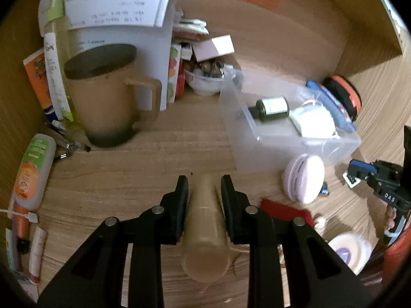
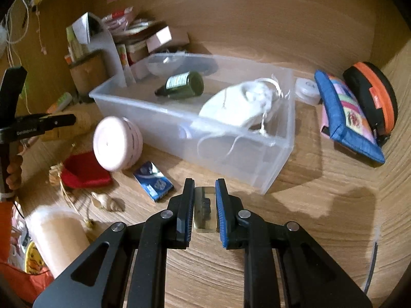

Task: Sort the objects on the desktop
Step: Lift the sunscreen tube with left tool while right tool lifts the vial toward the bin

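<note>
Clear bin (image 2: 269,154) on wood desk (image 2: 321,218); L claw (image 1: 204,184) pinching beige tube (image 1: 205,231), R claw (image 2: 204,187) pinching clear block (image 2: 204,210).

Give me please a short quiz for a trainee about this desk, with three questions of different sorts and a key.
1. True or false: the clear plastic bin holds a dark green bottle.
2. What does the left gripper hold? A. a beige tube B. a red pouch C. a seashell
3. Fill in: the right gripper is shut on a small ____ block.

Key: 1 true; 2 A; 3 clear
</note>
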`<move>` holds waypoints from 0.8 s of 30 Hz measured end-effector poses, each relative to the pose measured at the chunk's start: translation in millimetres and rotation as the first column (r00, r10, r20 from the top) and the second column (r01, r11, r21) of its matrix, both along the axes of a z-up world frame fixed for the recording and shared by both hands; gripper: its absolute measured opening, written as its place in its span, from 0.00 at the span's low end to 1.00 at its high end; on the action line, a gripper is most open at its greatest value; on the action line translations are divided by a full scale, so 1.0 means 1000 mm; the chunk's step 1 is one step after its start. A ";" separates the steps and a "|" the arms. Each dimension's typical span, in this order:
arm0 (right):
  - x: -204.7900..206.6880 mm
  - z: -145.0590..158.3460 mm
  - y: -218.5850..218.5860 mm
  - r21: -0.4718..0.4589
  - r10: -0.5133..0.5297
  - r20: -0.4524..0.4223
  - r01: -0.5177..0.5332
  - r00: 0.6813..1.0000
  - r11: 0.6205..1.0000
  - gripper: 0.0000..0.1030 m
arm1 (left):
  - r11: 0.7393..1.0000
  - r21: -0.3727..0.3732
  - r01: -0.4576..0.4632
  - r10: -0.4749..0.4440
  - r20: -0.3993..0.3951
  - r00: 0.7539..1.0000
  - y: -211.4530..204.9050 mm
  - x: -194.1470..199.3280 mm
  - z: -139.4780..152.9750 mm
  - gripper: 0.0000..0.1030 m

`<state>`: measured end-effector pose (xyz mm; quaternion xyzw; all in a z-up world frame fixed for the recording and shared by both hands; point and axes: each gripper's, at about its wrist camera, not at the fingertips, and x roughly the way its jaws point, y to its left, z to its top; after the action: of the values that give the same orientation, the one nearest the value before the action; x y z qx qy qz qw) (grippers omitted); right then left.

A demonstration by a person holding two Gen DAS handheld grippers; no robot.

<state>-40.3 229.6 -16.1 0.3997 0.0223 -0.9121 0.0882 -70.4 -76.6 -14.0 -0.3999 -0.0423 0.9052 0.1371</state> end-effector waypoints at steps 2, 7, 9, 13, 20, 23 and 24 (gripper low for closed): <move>0.002 0.007 0.000 -0.007 0.004 -0.013 -0.005 1.000 1.000 0.14 | 1.000 0.003 0.000 0.000 -0.010 1.000 -0.001 0.000 0.004 0.24; 0.004 0.021 -0.001 -0.021 0.016 -0.043 -0.017 0.999 1.000 0.14 | 1.000 0.005 -0.003 0.004 -0.016 1.000 -0.003 -0.003 0.008 0.24; 0.005 0.023 -0.003 -0.017 0.024 -0.050 -0.025 0.998 1.000 0.14 | 1.000 0.012 0.002 -0.002 -0.012 1.000 -0.003 -0.005 0.009 0.24; 0.002 0.021 -0.009 -0.021 0.038 -0.048 -0.039 0.998 0.999 0.14 | 1.000 0.019 0.007 -0.007 -0.011 1.000 0.006 -0.018 0.009 0.24; 0.000 0.023 -0.012 -0.027 0.044 -0.052 -0.045 0.998 0.999 0.14 | 0.999 0.038 0.004 -0.002 -0.035 0.999 0.018 -0.028 0.015 0.23; -0.001 0.028 -0.011 -0.030 0.043 -0.066 -0.045 0.997 0.999 0.14 | 0.998 0.058 0.001 0.003 -0.062 0.998 0.017 -0.026 0.025 0.23; -0.001 0.030 -0.010 -0.030 0.043 -0.069 -0.046 0.997 0.999 0.14 | 0.998 0.066 0.001 0.003 -0.073 0.997 0.016 -0.025 0.030 0.23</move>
<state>-41.5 219.2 13.5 0.3661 0.0199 -0.9234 0.1139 -95.8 -60.8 16.2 -0.3617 -0.0671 0.9175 0.1512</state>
